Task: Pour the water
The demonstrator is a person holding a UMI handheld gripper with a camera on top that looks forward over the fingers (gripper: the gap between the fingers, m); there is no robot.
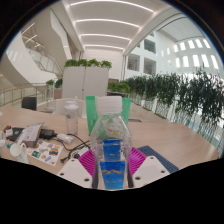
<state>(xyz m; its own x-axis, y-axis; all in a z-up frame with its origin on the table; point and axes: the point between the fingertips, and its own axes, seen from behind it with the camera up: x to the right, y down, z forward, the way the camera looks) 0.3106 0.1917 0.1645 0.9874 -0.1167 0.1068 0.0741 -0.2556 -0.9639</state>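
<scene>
Gripper (112, 168) fingers reach forward over a wooden table (165, 132) with a clear plastic water bottle (111, 140) standing between them. Its white cap is on and its blue label sits low, level with the pink pads (90, 160). Both pads seem to lie against the bottle's sides, so the fingers look pressed onto it, pinching it at the label; the contact on the right side is harder to read than on the left. The bottle is upright, which suits a hold low on the body: the neck and cap stay free for opening or tipping, and the weight hangs steady under the grip.

Beyond the bottle, slightly to its left, stands a clear glass (71, 108), well apart from the fingers. It is the likely vessel for the water, placed where a forward reach and a tilt would bring the bottle's mouth over it. Whether it already holds water cannot be told. A white box-like object (108, 104) stands behind the bottle. To the left, small cards and packets (38, 148) lie scattered on the table, away from the line between bottle and glass. Potted plants (190, 95) line the far side of the hall.

With the cap seemingly in place, pouring appears not yet begun; the cap would have to come off first.
</scene>
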